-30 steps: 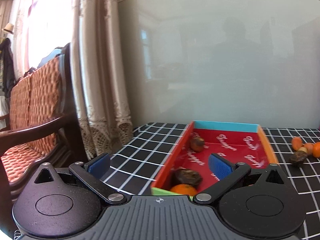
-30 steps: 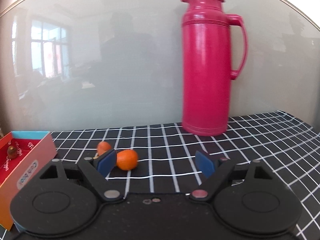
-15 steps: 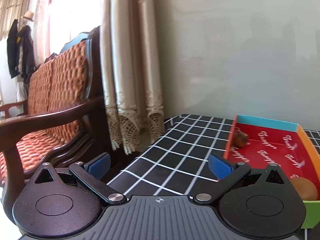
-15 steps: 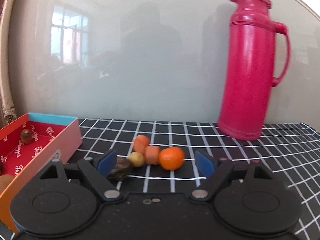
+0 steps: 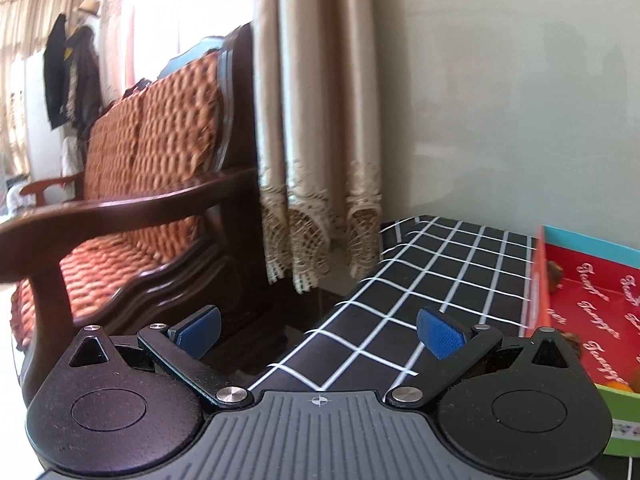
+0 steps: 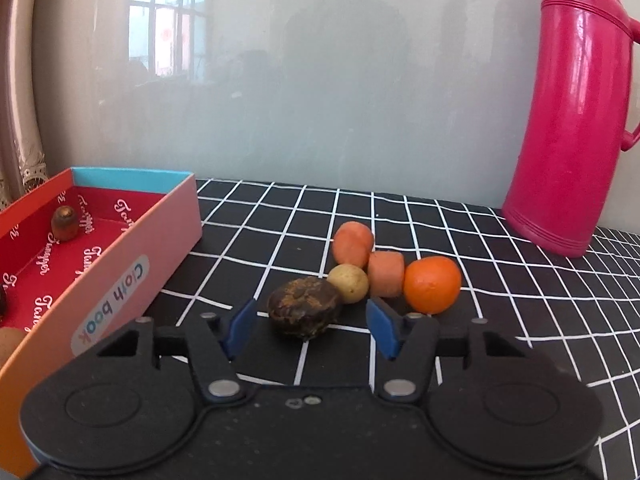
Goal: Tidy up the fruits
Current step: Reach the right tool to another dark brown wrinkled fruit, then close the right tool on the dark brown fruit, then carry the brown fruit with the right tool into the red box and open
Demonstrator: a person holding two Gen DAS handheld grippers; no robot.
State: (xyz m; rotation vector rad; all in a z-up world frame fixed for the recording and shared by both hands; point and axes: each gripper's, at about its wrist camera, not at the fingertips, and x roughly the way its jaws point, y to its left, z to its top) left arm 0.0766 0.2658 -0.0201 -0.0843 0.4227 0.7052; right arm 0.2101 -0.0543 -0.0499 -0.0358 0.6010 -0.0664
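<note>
Blue pads of the right hand-held gripper (image 6: 310,326) are standing on either side of the dark wrinkled fruit (image 6: 305,307); the jaws have just been narrowing, yet gaps are showing on both sides, so nothing is being grasped. That fruit is lying straight ahead between the fingers on the checked surface (image 6: 500,280), its long axis running across the jaws. Just behind it are sitting a small yellow fruit (image 6: 349,283), two orange chunks (image 6: 386,273) and a mandarin (image 6: 432,284), close enough to be nudged. To the left, the red box (image 6: 120,272) is waiting with a few fruits inside. Far right, a pink flask (image 6: 576,112) is standing. The left hand-held gripper (image 5: 320,330) is hanging released and empty, pointing away toward a wooden armchair (image 5: 132,208), so the right hand is nearer.
</note>
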